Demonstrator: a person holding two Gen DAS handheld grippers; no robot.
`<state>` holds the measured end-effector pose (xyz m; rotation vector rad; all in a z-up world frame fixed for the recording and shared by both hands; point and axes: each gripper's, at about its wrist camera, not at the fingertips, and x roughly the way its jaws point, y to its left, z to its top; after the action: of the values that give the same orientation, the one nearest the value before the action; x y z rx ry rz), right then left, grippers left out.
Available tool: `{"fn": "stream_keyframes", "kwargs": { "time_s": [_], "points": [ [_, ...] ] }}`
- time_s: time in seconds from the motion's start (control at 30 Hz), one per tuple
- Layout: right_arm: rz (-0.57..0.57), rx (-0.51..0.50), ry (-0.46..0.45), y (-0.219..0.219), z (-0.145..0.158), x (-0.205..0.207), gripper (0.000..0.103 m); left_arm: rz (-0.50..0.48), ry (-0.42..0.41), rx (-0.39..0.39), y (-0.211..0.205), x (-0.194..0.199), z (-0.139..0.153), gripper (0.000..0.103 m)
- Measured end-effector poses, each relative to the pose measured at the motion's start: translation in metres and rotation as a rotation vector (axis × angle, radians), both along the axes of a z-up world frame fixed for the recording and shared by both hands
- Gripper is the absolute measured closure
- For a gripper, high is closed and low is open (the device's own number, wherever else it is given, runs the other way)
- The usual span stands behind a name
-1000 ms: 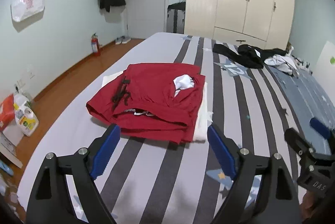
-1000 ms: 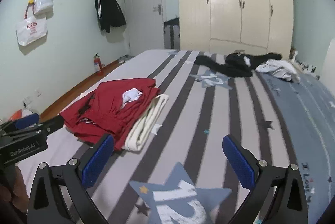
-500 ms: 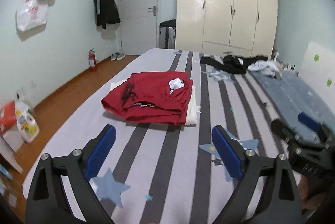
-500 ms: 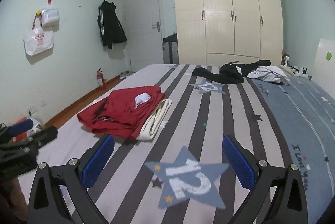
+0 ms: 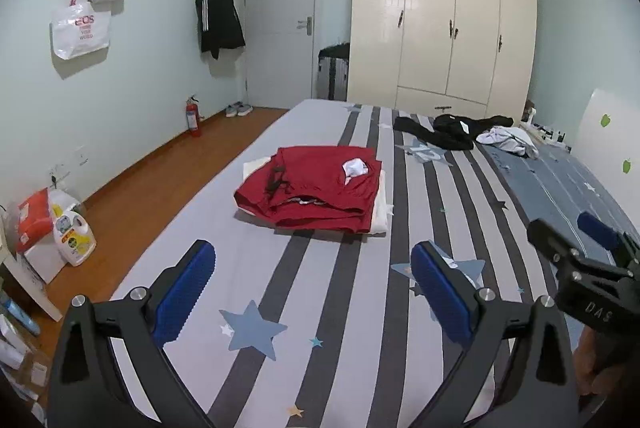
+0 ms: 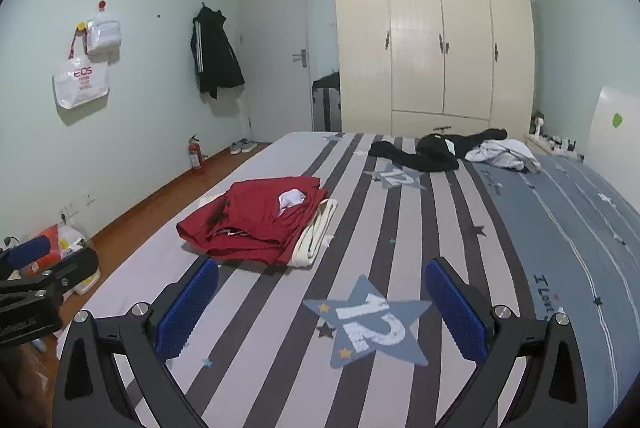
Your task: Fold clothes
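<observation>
A folded red garment (image 5: 316, 188) (image 6: 260, 220) lies on a folded cream one (image 5: 380, 212) (image 6: 316, 236), stacked in the middle of the striped bed (image 5: 340, 288). A black garment (image 5: 444, 130) (image 6: 424, 150) and a white-grey one (image 5: 504, 140) (image 6: 500, 154) lie crumpled at the bed's far end. My left gripper (image 5: 312, 288) is open and empty, hovering well short of the stack. My right gripper (image 6: 320, 304) is open too, over the star print, and it also shows at the right edge (image 5: 592, 268) of the left wrist view.
A wardrobe (image 5: 440, 20) and a door (image 5: 280, 16) stand behind the bed. A jacket (image 5: 218, 16) and bags (image 5: 80, 28) hang on the left wall. On the wood floor to the left stand a fire extinguisher (image 5: 193, 116), shoes (image 5: 238, 109) and a detergent bottle (image 5: 74, 236).
Both grippers have pulled back and risen away from the red stack, which now looks smaller and farther off. Both stayed open and empty.
</observation>
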<state>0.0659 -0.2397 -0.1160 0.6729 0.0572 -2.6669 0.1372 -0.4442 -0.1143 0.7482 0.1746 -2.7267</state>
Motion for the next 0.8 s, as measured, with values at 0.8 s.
{"fn": "stream_keyframes", "kwargs": {
  "time_s": [0.8],
  "points": [
    [-0.004,0.002,0.044,0.008,0.021,0.014,0.001,-0.051,0.024,0.004,0.023,0.002,0.014,0.005]
  ]
}}
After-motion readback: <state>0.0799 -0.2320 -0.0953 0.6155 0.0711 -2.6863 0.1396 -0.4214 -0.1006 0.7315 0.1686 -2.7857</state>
